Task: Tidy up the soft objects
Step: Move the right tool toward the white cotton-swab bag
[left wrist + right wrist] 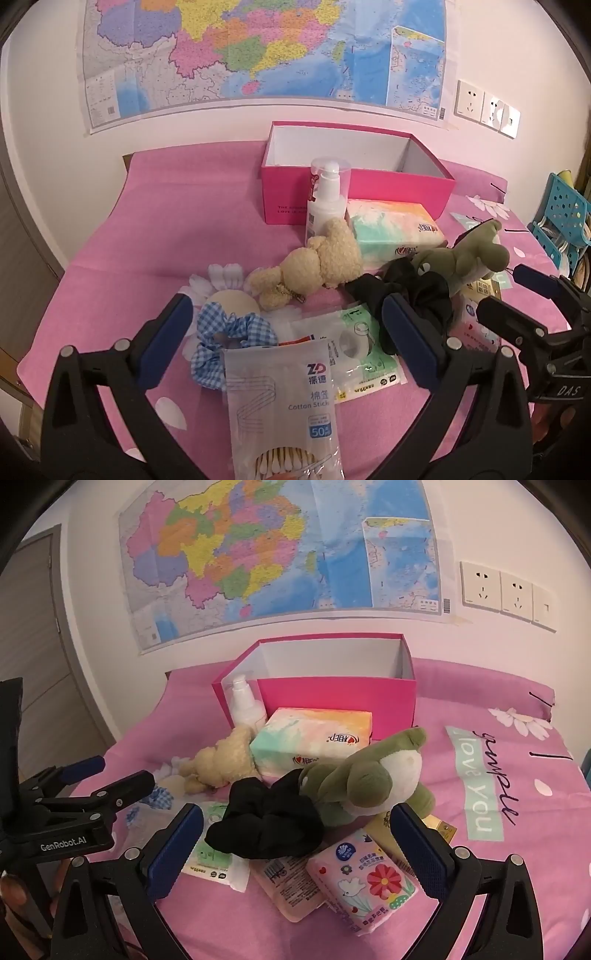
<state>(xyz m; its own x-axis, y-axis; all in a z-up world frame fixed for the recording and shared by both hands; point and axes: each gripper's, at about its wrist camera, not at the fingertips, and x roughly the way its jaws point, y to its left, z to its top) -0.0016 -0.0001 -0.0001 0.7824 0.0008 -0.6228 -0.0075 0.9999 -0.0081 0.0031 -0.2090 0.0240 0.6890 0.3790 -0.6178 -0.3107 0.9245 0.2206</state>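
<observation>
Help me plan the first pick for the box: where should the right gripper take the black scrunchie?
Grip the black scrunchie across its puffy near loop, coming from above and in front with the right gripper. It lies flat on the packets, while its far edge touches the green plush, so the near side looks freest.

Black left gripper (291, 332) and right gripper (297, 849), blue ribbed pads, silver screws

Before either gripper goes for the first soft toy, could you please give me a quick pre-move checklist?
1. Left gripper open, holding nothing: ok.
2. Right gripper open, holding nothing: ok.
3. Pink box open, visible inside empty: ok.
4. Black scrunchie free on top: ok.
5. Green plush clear of neighbours: not ok, leans on the scrunchie.
6. Beige bear clear of the lotion bottle: cannot tell.
</observation>
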